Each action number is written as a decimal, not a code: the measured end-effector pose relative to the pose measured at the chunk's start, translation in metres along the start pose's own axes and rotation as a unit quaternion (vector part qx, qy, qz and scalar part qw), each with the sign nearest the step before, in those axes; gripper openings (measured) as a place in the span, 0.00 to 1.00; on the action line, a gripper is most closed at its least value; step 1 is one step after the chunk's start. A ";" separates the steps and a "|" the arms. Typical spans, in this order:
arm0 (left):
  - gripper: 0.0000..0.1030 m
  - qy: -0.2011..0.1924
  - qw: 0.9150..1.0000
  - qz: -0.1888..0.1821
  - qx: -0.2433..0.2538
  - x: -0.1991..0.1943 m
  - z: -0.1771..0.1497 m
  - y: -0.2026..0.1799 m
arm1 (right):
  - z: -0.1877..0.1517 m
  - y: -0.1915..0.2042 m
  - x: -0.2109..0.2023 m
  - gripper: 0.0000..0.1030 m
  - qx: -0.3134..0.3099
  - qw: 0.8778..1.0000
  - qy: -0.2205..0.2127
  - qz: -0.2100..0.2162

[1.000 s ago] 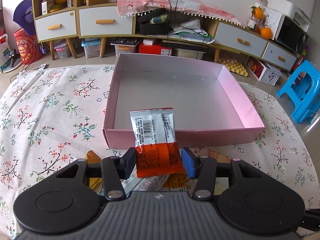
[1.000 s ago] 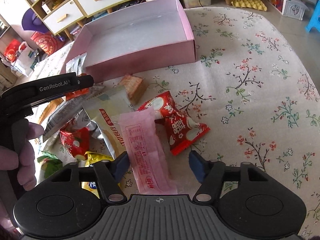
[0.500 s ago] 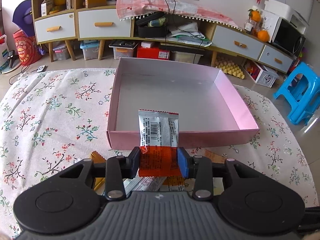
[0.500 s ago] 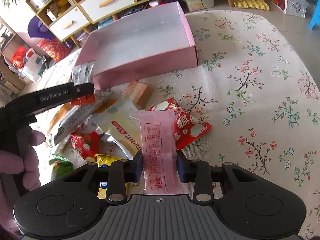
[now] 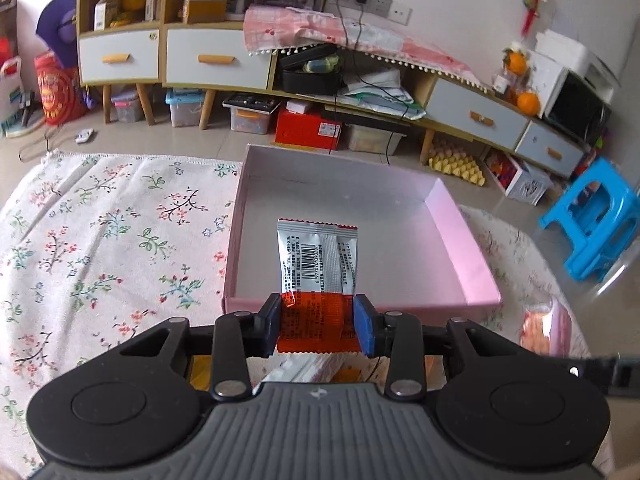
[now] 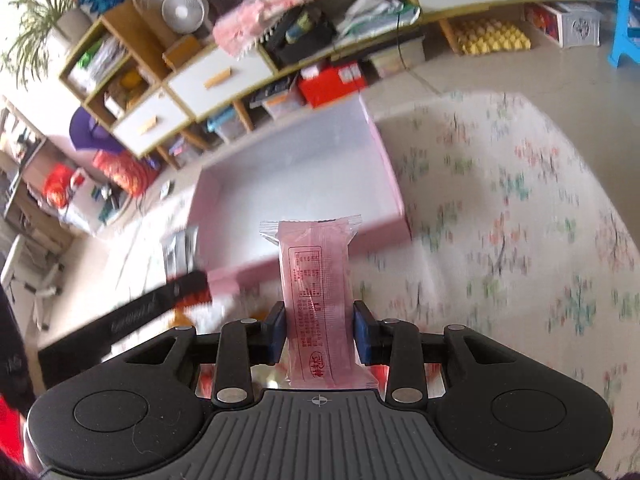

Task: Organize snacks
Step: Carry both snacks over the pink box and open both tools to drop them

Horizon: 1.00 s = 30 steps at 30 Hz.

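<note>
My left gripper [image 5: 316, 326] is shut on a silver and orange snack packet [image 5: 318, 264], whose silver end reaches over the near wall of the pink box [image 5: 460, 236]. The box holds nothing inside. My right gripper [image 6: 320, 336] is shut on a long pink snack packet [image 6: 318, 292], held up above the table in front of the pink box [image 6: 384, 168]. In the right wrist view the left gripper [image 6: 160, 304] shows as a blurred black bar at the left with its silver packet [image 6: 178, 246]. More packets lie under both grippers, mostly hidden.
A floral tablecloth [image 5: 100, 248] covers the table. A pink and orange packet [image 5: 542, 328] lies at the right, near the box's near corner. Beyond the table stand low cabinets [image 5: 216, 60] with drawers and a blue stool [image 5: 596, 224] on the floor.
My right gripper closed on the pink packet and lifted it off the pile. My left gripper tightened on the orange and silver packet, which now stands straighter over the box's near wall.
</note>
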<state>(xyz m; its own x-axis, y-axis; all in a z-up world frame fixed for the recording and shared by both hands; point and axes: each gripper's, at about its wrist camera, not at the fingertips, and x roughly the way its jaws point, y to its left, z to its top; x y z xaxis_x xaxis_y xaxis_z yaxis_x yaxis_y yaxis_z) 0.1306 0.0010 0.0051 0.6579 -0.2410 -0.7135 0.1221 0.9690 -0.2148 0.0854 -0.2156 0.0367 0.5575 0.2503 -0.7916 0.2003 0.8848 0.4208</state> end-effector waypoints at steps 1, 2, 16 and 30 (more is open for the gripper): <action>0.34 -0.001 1.000 -0.004 -0.007 0.002 0.004 0.002 | 0.007 0.000 0.002 0.32 0.001 1.000 -0.005 0.004; 0.34 -0.004 1.000 -0.009 -0.013 0.004 0.008 0.003 | 0.016 0.001 0.005 0.32 0.003 1.000 -0.010 0.013; 0.34 -0.028 1.000 -0.005 -0.007 0.040 0.008 0.011 | 0.063 -0.005 0.066 0.32 -0.034 0.996 -0.087 0.016; 0.35 -0.020 0.999 0.019 0.018 0.049 0.005 0.009 | 0.057 -0.015 0.093 0.33 -0.043 0.997 -0.057 0.001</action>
<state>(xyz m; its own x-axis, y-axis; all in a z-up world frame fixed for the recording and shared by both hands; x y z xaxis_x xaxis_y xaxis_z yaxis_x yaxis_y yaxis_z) 0.1678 -0.0014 -0.0285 0.6919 -0.2019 -0.6932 0.1217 0.9790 -0.1636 0.1805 -0.2280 -0.0180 0.6467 0.2102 -0.7332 0.1320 0.9159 0.3790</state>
